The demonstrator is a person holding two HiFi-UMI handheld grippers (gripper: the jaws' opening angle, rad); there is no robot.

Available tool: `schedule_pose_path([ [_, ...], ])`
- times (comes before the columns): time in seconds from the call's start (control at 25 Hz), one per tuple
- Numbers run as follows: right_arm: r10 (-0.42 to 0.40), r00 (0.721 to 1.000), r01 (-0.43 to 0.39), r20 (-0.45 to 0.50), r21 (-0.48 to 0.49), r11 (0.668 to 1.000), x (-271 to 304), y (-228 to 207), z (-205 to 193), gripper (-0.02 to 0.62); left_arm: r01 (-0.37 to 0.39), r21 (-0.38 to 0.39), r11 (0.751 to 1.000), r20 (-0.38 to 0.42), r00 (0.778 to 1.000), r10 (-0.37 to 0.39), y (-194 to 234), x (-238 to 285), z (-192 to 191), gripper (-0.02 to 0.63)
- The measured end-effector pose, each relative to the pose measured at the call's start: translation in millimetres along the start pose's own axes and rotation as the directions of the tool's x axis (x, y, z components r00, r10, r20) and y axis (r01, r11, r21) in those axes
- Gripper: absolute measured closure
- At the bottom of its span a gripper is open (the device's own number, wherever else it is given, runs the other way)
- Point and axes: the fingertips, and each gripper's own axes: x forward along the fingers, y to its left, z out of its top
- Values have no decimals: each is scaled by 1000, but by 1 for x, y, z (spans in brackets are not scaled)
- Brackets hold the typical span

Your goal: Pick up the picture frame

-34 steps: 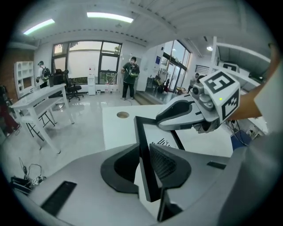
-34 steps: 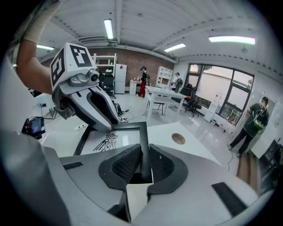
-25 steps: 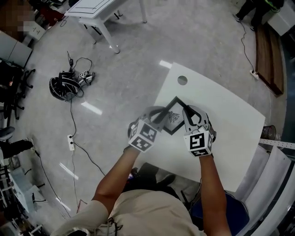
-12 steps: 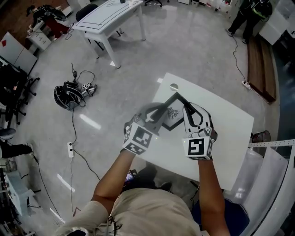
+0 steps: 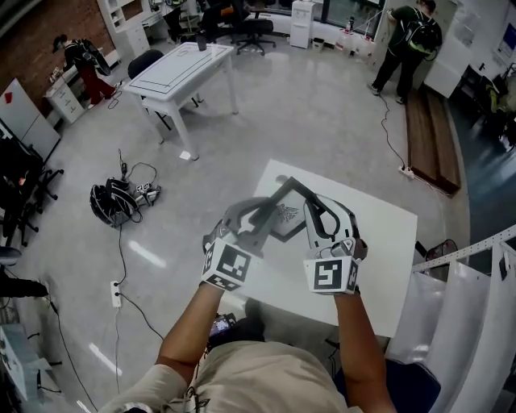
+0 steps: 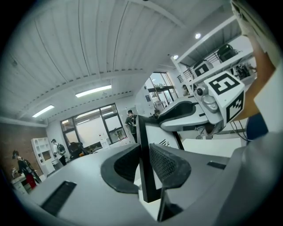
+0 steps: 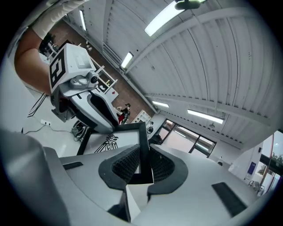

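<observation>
Our left gripper [image 5: 264, 211] and right gripper [image 5: 310, 214] have their fingers clamped on the black rectangular picture frame [image 5: 284, 216]. It seems raised above the white bench [image 5: 379, 234], so the pickup looks done.

Matt black picture frame [image 5: 284, 215], glossy smooth floor [image 5: 322, 105].

We lift picture frame [image 5: 284, 211] clear of white table [image 5: 379, 242]. Second ago frame sits low over tabletop; now it hangs higher, nearer head camera, top corner past table's far edge. Left gripper [image 5: 262, 214] and right gripper [image 5: 313, 216] come up with it and shift slightly left in head view. Our head tips up: table looks smaller, far end of room comes into sight, with standing person [image 5: 407, 40] and office chairs [image 5: 246, 20].
</observation>
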Motion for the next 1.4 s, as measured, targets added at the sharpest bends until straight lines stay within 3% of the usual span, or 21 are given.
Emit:
schedule_pose_path([
  [0.6, -46, 998, 48, 51, -33, 998, -53, -16, 52, 522, -21, 52, 998, 56, 998, 18, -19, -44, 54, 528],
  [1.4, -47, 998, 50, 49, -66, 997, -62, -20, 65, 523, -25, 71, 997, 64, 998, 20, -20, -54, 67, 528],
])
